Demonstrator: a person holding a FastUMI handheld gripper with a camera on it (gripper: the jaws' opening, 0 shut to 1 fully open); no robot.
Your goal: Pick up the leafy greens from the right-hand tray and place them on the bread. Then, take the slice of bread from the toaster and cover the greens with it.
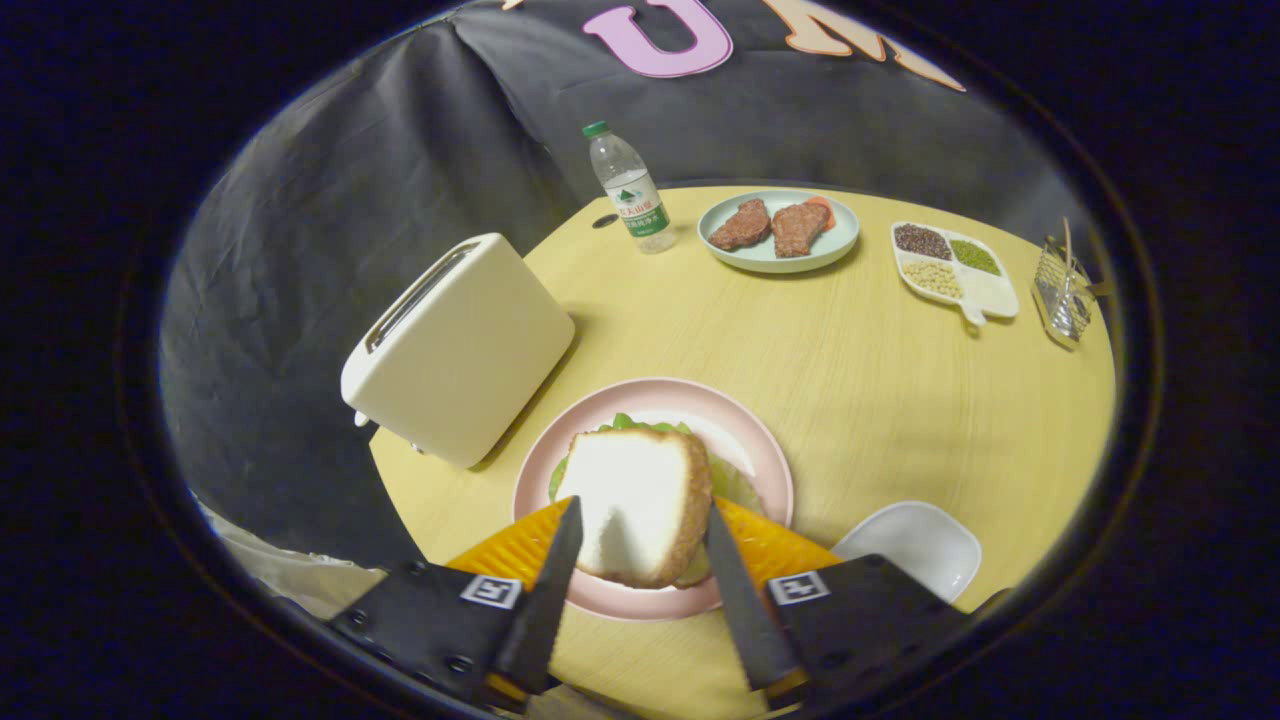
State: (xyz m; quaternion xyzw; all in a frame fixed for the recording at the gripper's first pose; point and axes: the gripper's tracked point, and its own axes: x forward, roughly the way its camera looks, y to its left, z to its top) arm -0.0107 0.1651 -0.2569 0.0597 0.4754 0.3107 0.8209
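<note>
Between the two fingers (640,540) sits the slice of bread (640,510), its white face up and its brown crust on the right and near sides. The dark fingertips (560,560) stand on either flank of the slice, spread about as wide as it is; whether they press on the crust or merely stand beside it I cannot tell. Leafy greens (630,424) poke out from under the slice along its far edge and at both sides, so the bread lies on top of them. All of this rests on a pink plate (745,450), which stands on the near part of the round wooden worktop (860,390).

Just left of the plate and slightly farther off stands a cream toaster (460,350), its slot facing up and left, at the worktop's left edge. Near the plate on the right lies a white tray (915,545), partly hidden by the right finger's body. At the far side, a clear water bottle (628,188) with a green cap stands upright, and to its right a pale blue plate (778,255) carries two brown patties (770,226). Farther right sits a white divided dish (990,295) with grains and beans in separate compartments, and beyond it at the right edge a small wire basket (1062,295)
</note>
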